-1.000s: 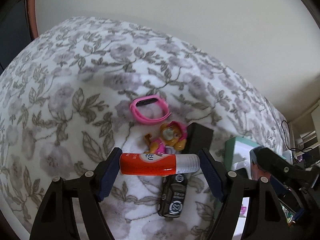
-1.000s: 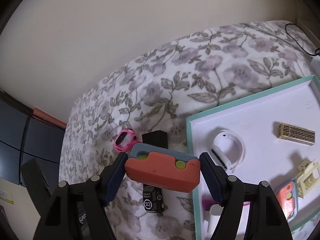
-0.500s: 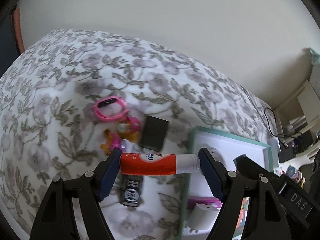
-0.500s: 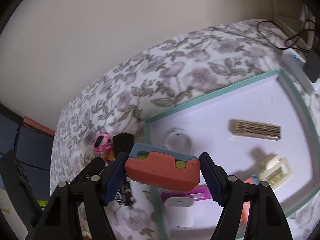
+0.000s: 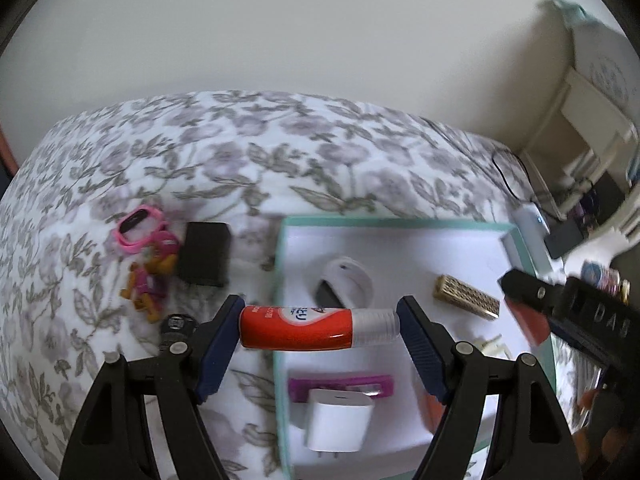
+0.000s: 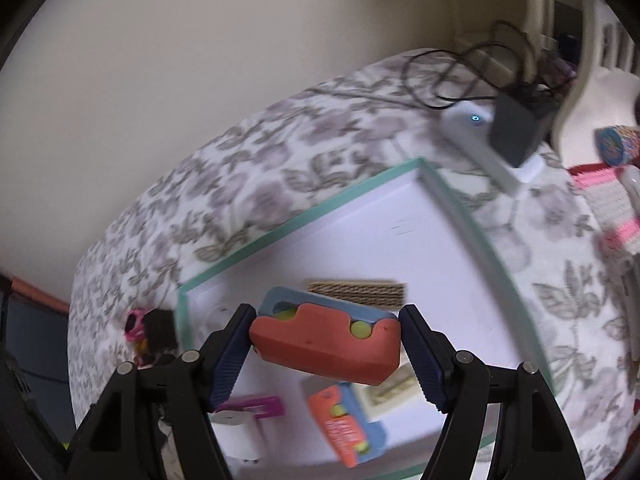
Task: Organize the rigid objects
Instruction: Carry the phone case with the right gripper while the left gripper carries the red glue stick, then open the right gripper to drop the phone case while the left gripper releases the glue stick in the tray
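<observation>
- Left gripper [image 5: 320, 326] clamped end to end on an orange-and-white tube [image 5: 316, 328], held level above the left rim of a teal-edged tray [image 5: 396, 222].
- In the tray: white watch band [image 5: 352, 280], gold perforated block [image 5: 466, 296], magenta bar [image 5: 340, 386] with a white charger plug [image 5: 338, 420] overlapping it.
- Left of the tray on the floral bedspread [image 5: 240, 168]: black box [image 5: 205, 254], pink band [image 5: 138, 230], pup figurine [image 5: 150, 276] and a dark toy car [image 5: 176, 330] (partly behind the left finger).
- At right, blurred: right gripper [image 5: 532, 312] gripping something red.
</observation>
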